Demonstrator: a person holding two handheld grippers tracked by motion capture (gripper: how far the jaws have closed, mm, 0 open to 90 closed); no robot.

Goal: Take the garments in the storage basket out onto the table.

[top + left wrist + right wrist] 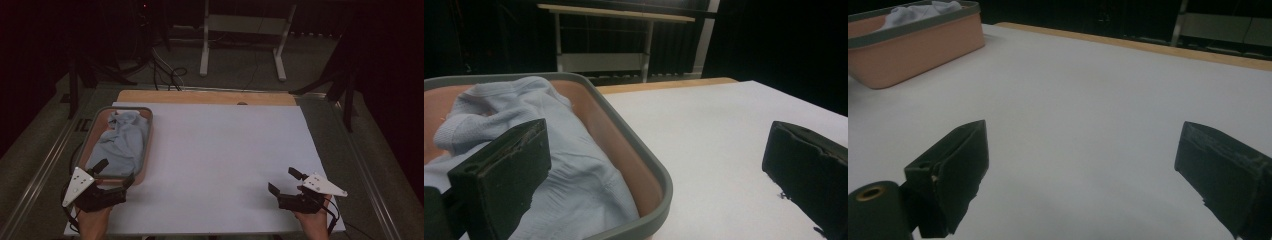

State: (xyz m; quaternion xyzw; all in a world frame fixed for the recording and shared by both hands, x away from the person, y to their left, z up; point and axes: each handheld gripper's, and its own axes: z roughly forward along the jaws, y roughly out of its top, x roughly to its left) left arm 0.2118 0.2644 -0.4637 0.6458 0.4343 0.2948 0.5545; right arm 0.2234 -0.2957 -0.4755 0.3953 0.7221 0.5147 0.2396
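Both grippers are spread wide and empty: the left gripper [114, 172] hangs at the near end of the pink tub [84, 141], one jaw over the crumpled pale blue cloth [120, 142] inside it; the right gripper [285, 181] hovers over the bare white sheet [220, 150], well apart. Likely step: pulling the cloth out. Left should dip into a raised fold, clear of the grey rim [644, 150], and pinch deep.

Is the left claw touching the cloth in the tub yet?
Cannot tell. In the left gripper view the left claw stands open, one jaw over the cloth and one outside the tub, but no gap or contact shows plainly.
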